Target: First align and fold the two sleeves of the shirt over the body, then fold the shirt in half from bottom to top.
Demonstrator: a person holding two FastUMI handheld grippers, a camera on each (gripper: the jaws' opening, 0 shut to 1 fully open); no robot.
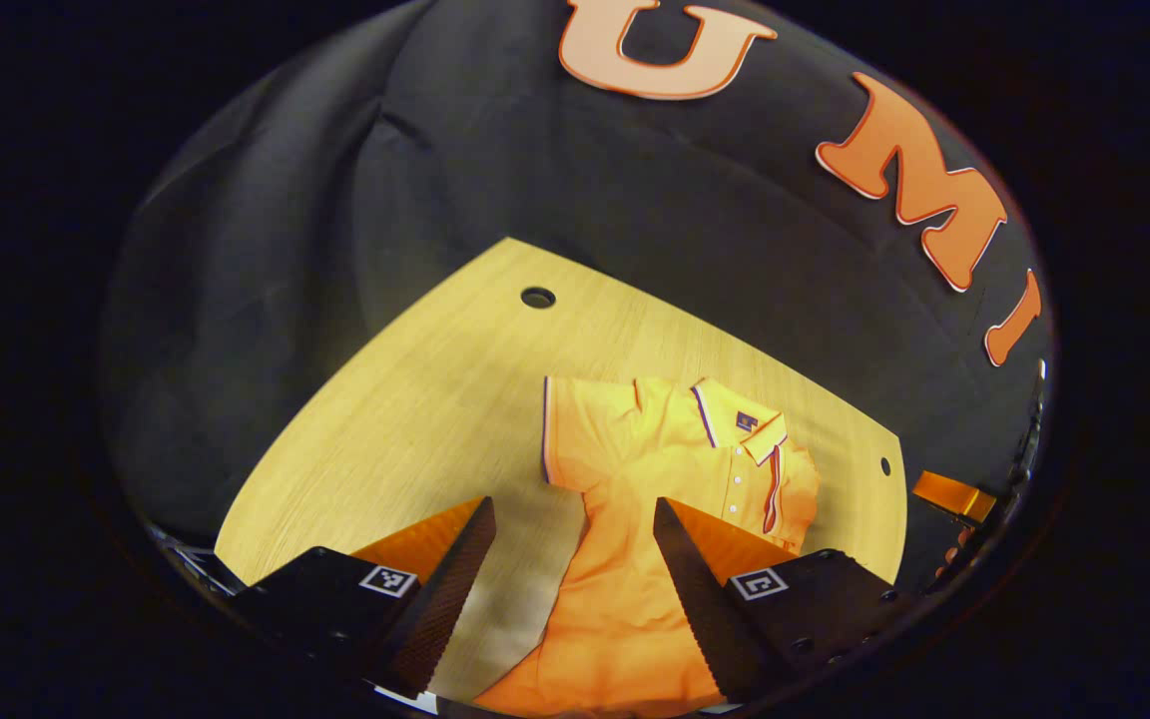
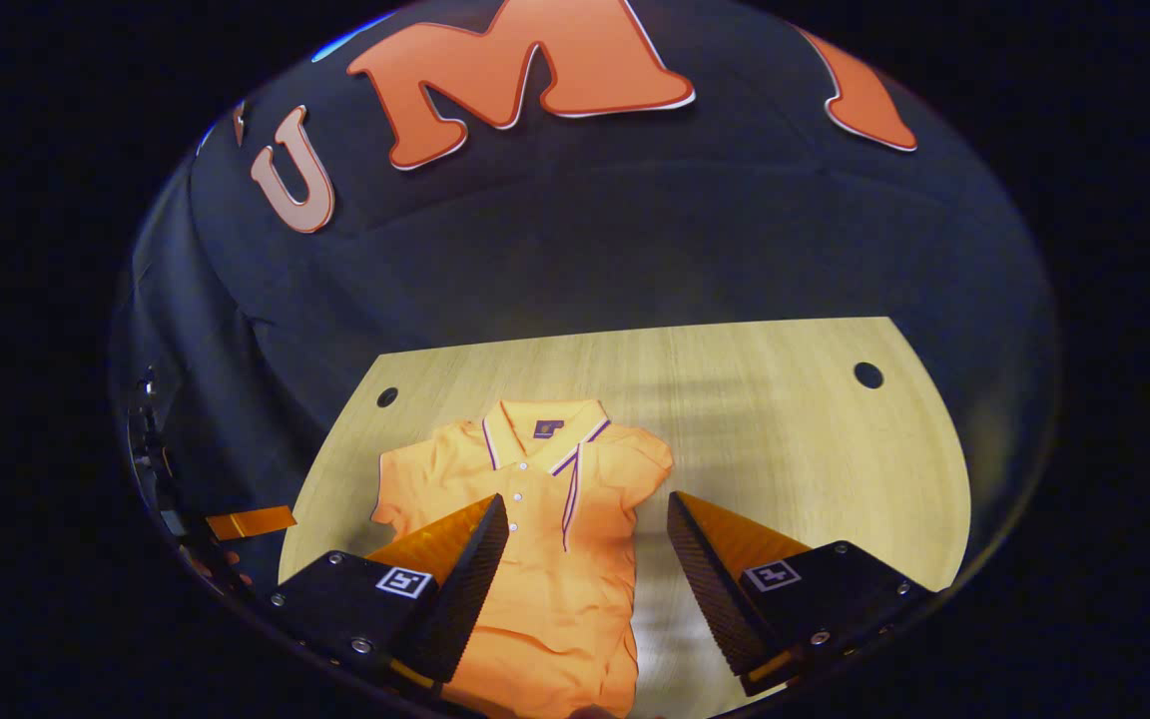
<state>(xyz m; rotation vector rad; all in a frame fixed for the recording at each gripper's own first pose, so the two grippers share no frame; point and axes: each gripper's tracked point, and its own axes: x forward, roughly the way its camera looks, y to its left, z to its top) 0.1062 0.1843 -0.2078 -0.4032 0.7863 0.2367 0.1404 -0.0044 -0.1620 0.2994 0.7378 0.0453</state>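
An orange polo shirt [image 1: 635, 559] with a striped collar lies flat, collar away from me, on the wooden table [image 1: 415, 399]. In the left gripper view its one sleeve [image 1: 575, 434] is spread out to the side, while the other shoulder [image 1: 795, 489] looks rounded and tucked in. My left gripper [image 1: 572, 504] stands open above the shirt's body with nothing between its fingers. In the right gripper view the shirt [image 2: 555, 589] has its spread sleeve [image 2: 410, 489] on the left. My right gripper [image 2: 587, 497] is open too, over the shirt's right half below the collar [image 2: 545, 429].
The table [image 2: 785, 439] has small round holes [image 2: 867, 375] [image 2: 387, 396] near its far corners, and black cloth walls rise behind it. Bare wood lies to the right of the shirt in the right gripper view. Part of the other gripper [image 1: 954, 496] shows at the right edge in the left gripper view.
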